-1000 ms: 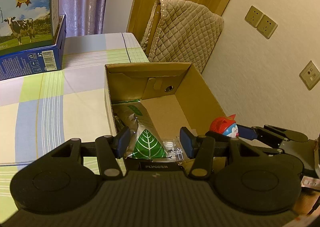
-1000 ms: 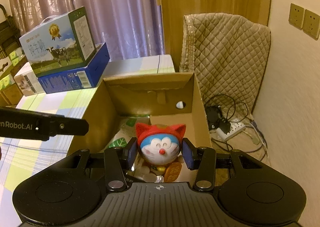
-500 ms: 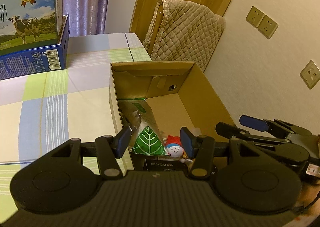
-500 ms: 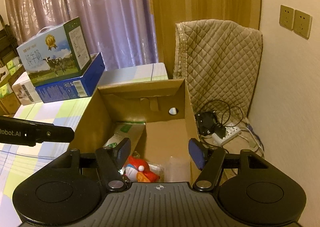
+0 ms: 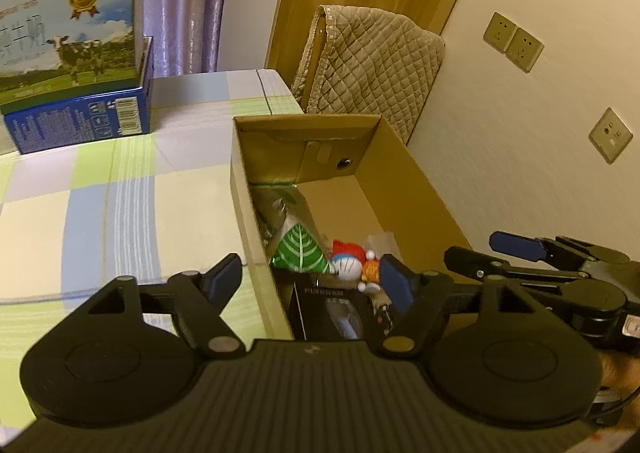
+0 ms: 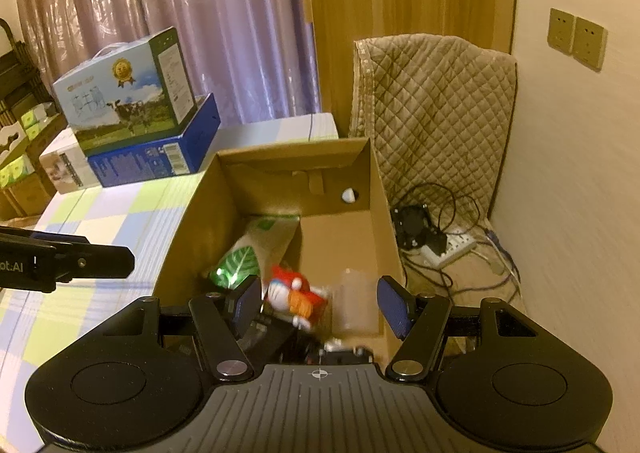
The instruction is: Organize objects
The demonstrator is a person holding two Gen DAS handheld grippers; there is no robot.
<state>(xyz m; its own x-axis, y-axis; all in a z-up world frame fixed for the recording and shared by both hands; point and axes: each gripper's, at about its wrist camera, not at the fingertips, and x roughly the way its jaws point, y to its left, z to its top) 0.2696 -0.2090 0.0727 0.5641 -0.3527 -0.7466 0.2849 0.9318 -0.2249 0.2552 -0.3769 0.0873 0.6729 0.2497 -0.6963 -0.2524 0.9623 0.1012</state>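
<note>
An open cardboard box (image 5: pixel 304 119) stands at the edge of the checked table. In it lie a green leaf-print packet (image 5: pixel 300 251), a blue-and-white cat toy with a red hat (image 5: pixel 352 259) on its side, and a black carton (image 5: pixel 332 309) at the near end. My left gripper (image 5: pixel 311 281) hovers above the box's near left wall. Its jaws are opening, and the pads are clear of the packet below. My right gripper (image 6: pixel 320 303) stands open over the near end of the box (image 6: pixel 292 147), above the toy (image 6: pixel 296 293) and beside the packet (image 6: pixel 236 265).
A cow-print milk carton (image 5: pixel 76 33) sits on a blue box (image 5: pixel 80 121) at the table's far left. A quilted cover (image 6: pixel 432 101) hangs behind the cardboard box. A power strip and cables (image 6: pixel 448 249) lie on the floor to the right. Wall sockets (image 5: pixel 514 41) are on the right.
The right gripper opened and dropped the cat toy into the box. The left gripper then let go of the leaf packet. Both grippers pulled back and up from the box.
</note>
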